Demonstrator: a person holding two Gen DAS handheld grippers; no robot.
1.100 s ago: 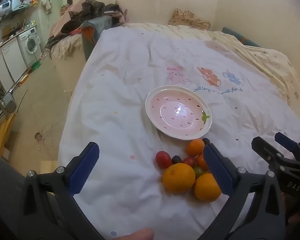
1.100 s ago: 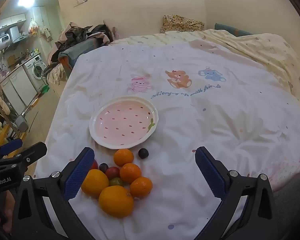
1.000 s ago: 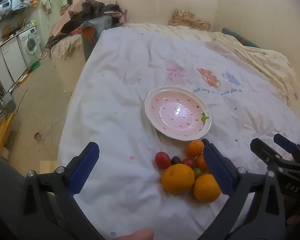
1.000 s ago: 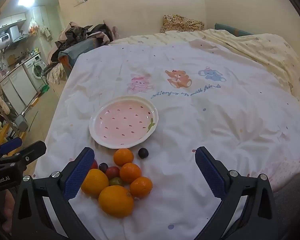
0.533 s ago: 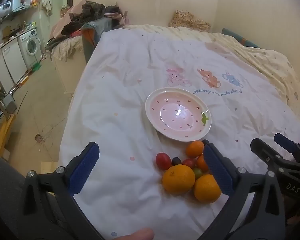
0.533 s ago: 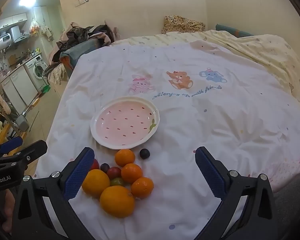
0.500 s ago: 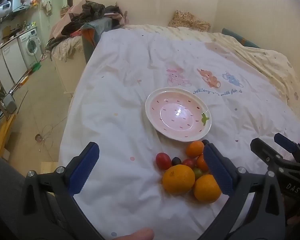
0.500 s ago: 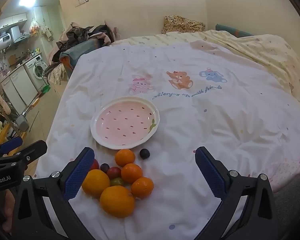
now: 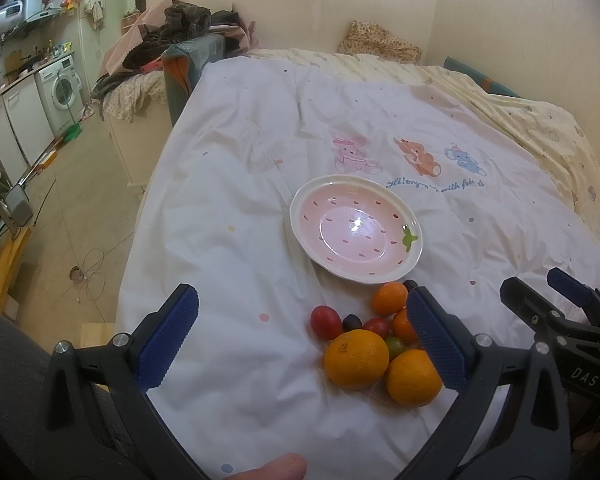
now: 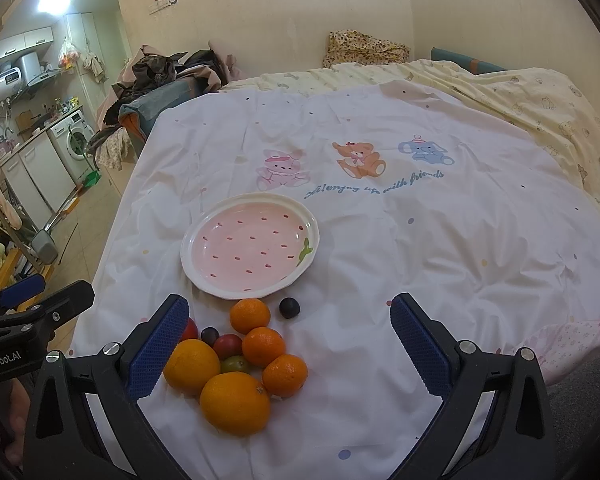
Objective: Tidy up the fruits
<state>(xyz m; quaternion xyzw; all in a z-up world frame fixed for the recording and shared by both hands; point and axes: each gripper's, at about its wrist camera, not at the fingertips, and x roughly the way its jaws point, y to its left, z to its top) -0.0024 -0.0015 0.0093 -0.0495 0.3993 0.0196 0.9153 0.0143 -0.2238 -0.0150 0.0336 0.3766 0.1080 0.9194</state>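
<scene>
I see a white bedsheet [image 10: 380, 280] with small pastel dots and pink, orange and blue cartoon animals above blue script. On it sits a pink plate [image 10: 250, 246] with a white rim, red seed marks and a green leaf. Near me lie orange citrus fruits [image 10: 235, 403], red tomatoes [image 9: 325, 321] and a dark purple plum [image 10: 289, 307]. Blue pads [image 10: 158, 346] line black gripper arms.
</scene>
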